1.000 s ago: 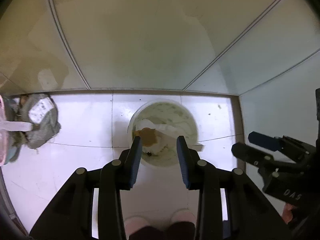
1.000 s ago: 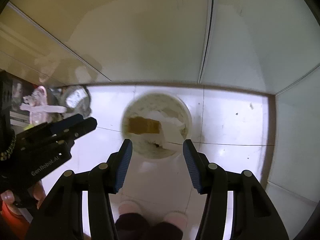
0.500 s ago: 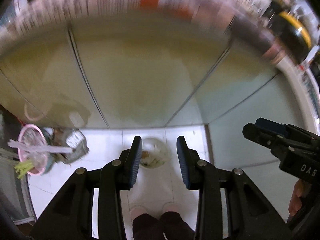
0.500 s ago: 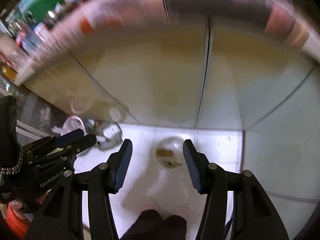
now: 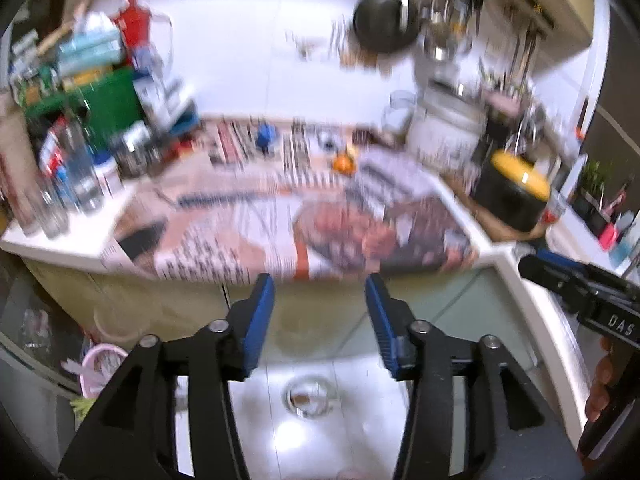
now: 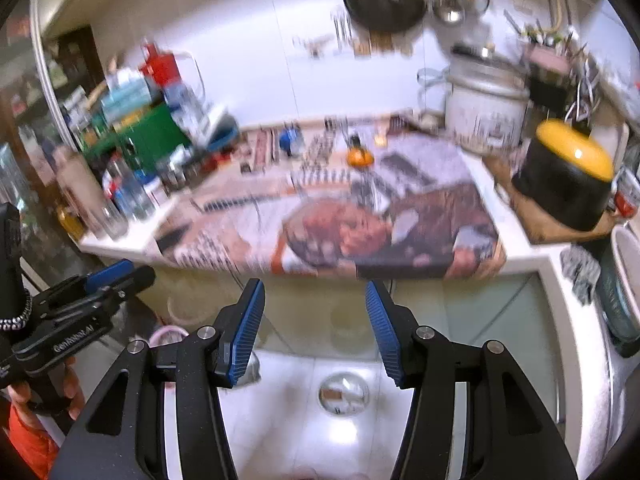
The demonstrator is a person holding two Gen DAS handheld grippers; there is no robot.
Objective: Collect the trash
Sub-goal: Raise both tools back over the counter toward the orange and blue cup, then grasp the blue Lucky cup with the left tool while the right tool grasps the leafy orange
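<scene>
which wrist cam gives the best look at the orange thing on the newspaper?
Right wrist. The orange thing sits nearer the middle there, less blurred, on the newspaper covering the counter. Left wrist shows it too, but smaller and smeared by motion blur. Neither view is sharp enough to say what it is.

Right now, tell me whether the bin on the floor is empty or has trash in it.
Has trash: the white bin on the floor holds a brown scrap and pale bits, seen through its open top; how full, cannot tell.

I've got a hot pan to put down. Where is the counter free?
Mostly the front of the newspaper, between the bottles and the yellow-lidded black pot. Crowded: left corner, back edge near the orange thing and rice cooker.
</scene>
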